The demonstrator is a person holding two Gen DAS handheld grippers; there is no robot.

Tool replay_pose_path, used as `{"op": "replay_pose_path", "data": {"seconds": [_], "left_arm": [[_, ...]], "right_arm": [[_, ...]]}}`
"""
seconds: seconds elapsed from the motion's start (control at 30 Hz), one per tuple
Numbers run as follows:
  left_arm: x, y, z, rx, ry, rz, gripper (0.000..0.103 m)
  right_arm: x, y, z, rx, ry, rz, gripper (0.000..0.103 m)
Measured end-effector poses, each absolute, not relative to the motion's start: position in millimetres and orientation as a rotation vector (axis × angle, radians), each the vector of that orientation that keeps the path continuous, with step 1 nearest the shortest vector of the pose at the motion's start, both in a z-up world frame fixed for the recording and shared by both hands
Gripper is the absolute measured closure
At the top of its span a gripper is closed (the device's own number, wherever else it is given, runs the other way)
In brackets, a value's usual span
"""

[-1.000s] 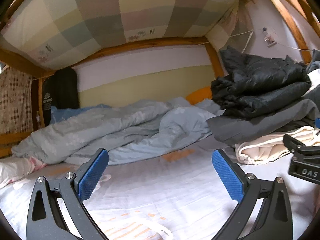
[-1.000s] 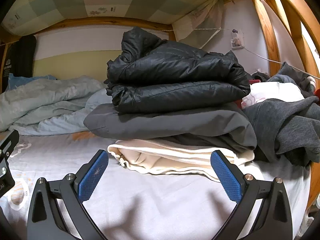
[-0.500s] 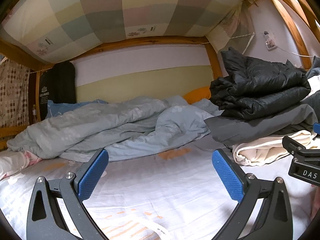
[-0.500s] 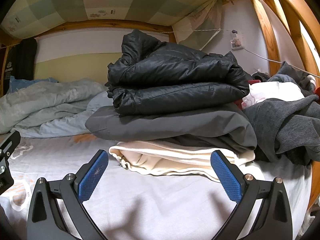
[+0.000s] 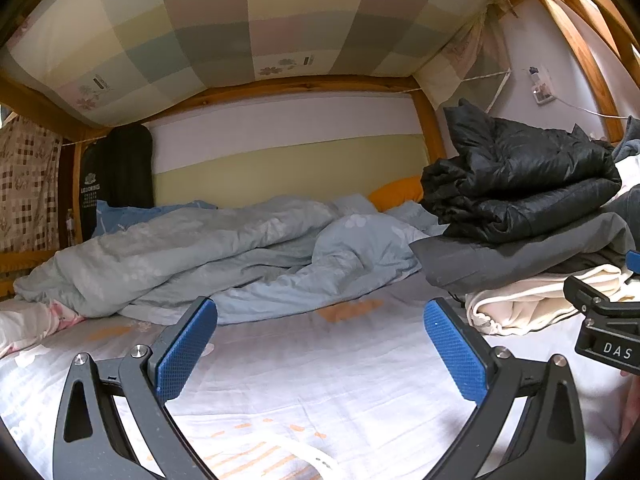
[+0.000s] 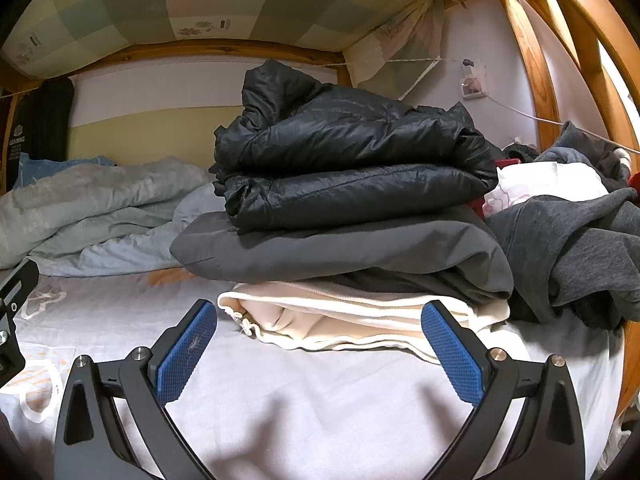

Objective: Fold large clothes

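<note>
- The left gripper (image 5: 320, 344) is hovering over the bare white bedsheet (image 5: 320, 380) with its blue pads spread wide and nothing between them; the rumpled pale-blue duvet (image 5: 224, 256) is lying beyond it, well apart from the fingers.
- To do this step well, as I judge it, the open stretch of sheet is the place to spread the next garment flat before any fold is made; both grippers should be taking an edge or seam rather than a bunched middle, so the cloth is hanging straight.
- The right gripper (image 6: 318, 350) is likewise standing fully open and gripping nothing; the folded stack is sitting just ahead of it, the cream garment (image 6: 340, 316) at the bottom lying nearest, close before the tips of its fingers.
- Above the cream piece a grey garment (image 6: 340, 248) is lying, and a black puffer jacket (image 6: 352, 160) is resting on top.
- Further right, a dark grey sweatshirt (image 6: 572, 252) is slumping unfolded beside the stack, touching it; it is probably the next piece to take, though its shape is hard to read at the frame's edge; reaching it means the right gripper swinging rightwards past the stack without nudging it.
</note>
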State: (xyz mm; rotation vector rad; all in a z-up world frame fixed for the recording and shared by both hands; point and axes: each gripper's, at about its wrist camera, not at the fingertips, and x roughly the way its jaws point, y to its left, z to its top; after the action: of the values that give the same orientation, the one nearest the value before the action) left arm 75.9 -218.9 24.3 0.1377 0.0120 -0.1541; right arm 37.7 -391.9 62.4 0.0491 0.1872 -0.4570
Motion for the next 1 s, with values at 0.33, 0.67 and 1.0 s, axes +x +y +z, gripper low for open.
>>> {"op": "replay_pose_path", "data": {"seconds": [0.33,0.67,1.0], "left_arm": [[77.0,-218.4,24.3,0.125,0.021,-0.167,0.000],[82.4,-209.9,24.3,0.064,0.056,-0.168,0.000],[83.8,-206.5,24.7,0.064,0.055,-0.164,0.000]], "right_arm": [[39.1,-393.6,62.3,0.052,0.191,-0.470,0.000],[37.5,-386.2,63.8,0.023,0.174,-0.478,0.000],[35.4,-376.3,64.5,-0.024,0.153,-0.470,0.000]]}}
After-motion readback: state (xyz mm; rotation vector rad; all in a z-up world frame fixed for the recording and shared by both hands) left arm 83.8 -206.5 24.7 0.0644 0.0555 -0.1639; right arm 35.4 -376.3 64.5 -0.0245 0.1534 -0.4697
